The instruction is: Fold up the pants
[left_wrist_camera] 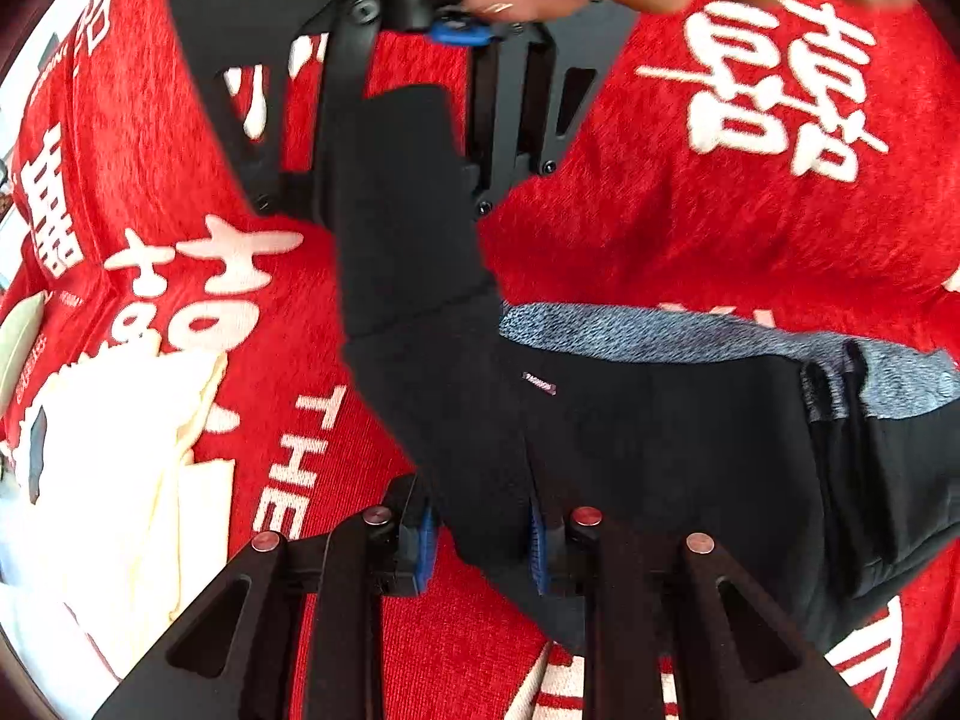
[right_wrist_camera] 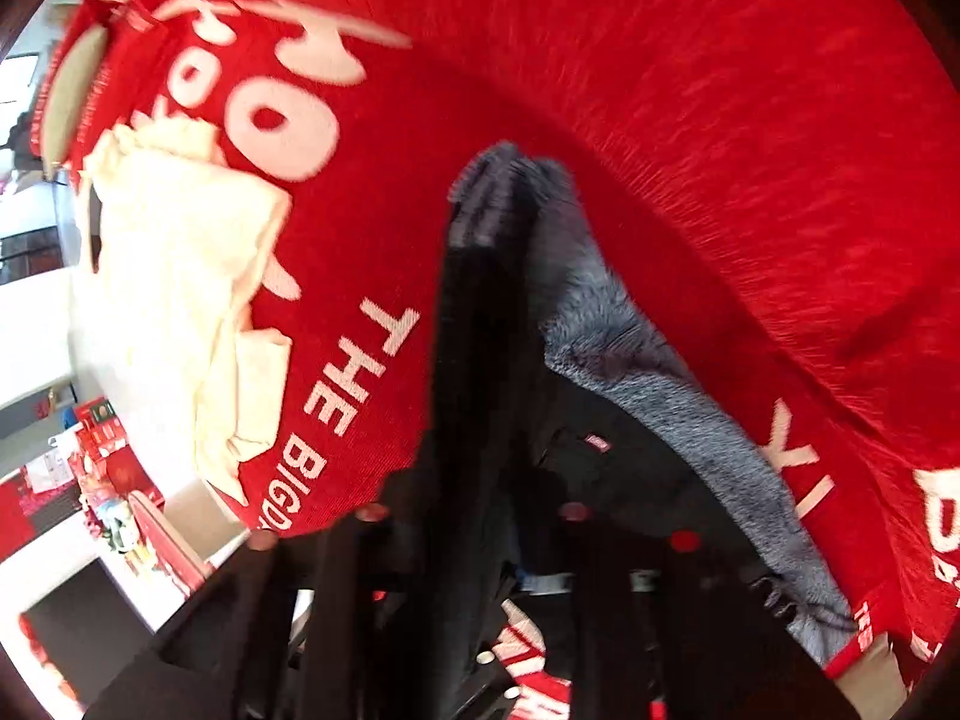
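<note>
Black pants [left_wrist_camera: 660, 444] with a grey fleece lining [left_wrist_camera: 630, 330] lie on a red blanket [left_wrist_camera: 690, 228] with white lettering. In the left wrist view my left gripper [left_wrist_camera: 480, 540] is shut on a fold of the black fabric between its blue pads [left_wrist_camera: 537, 546]. My right gripper [left_wrist_camera: 462, 30], held by a hand, appears at the top of that view, shut on the far end of the same strip of fabric. In the blurred right wrist view the pants [right_wrist_camera: 480, 360] hang from my right gripper [right_wrist_camera: 474, 540], with the grey lining [right_wrist_camera: 648, 378] to the right.
A pile of cream-white cloth [left_wrist_camera: 150, 450] lies on the blanket at the left, also in the right wrist view [right_wrist_camera: 198, 300]. Beyond the blanket's left edge is a white surface with red boxes [right_wrist_camera: 108, 480].
</note>
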